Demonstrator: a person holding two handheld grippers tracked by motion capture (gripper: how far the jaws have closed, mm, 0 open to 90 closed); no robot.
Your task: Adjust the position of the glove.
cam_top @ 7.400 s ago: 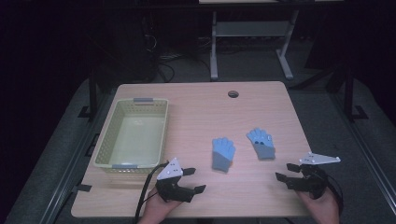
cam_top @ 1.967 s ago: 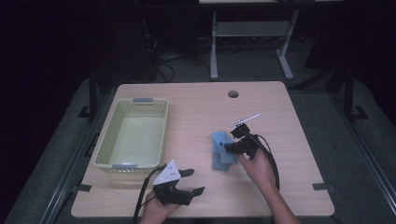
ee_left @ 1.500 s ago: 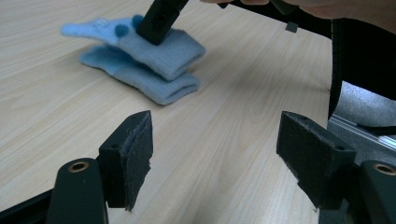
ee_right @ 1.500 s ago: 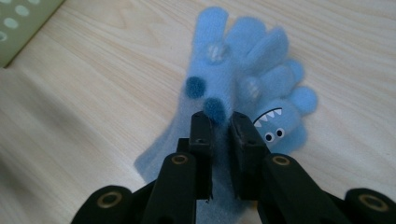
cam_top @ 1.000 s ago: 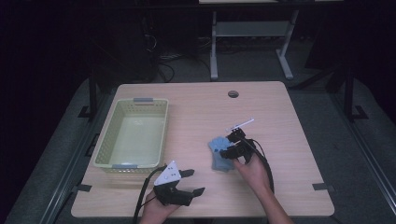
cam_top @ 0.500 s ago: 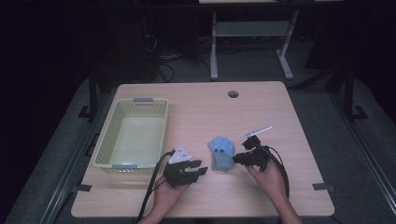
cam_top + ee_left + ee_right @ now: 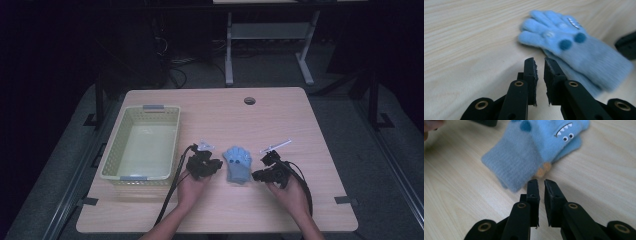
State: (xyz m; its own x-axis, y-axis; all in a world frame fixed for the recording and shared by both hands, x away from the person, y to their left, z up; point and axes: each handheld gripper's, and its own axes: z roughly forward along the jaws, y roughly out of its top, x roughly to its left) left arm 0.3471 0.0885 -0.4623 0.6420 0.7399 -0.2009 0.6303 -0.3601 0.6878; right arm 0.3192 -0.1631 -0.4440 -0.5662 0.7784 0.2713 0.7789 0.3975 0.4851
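— Where are the gloves (image 7: 238, 164) from your tongs?

— Between them. My left gripper (image 7: 216, 165) sits just beside the stack on its left in the high view, my right gripper (image 7: 256, 175) just beside it on the right. Both point inward at the pair, which lies on the table (image 7: 280, 120) well right of the basket (image 7: 111, 159).

— Which way does the long axis run?

— Away from me: cuffs near my hands, fingers toward the far edge, so each gripper faces a long side. From the left gripper (image 7: 539, 64) the gloves (image 7: 574, 47) lie ahead and to the right, the lower glove's edge just past the tips. From the right gripper (image 7: 539, 184) the cuff of the gloves (image 7: 534, 147) is just ahead, slightly left.

— Which hand is nearer?

— About even. I judge the right a shade closer to the cuff.

— And the jaws?

— Both pairs have just been closing. Each stands with only a thin slit left, and nothing is between the pads; neither pair has hold of cloth yet. The left slit looks a little wider than the right.

— Any writing?

— No letters or brand that I can read. The top glove carries a monster face: two small eyes, a white toothed grin, dark blue spots and an orange patch near the cuff.
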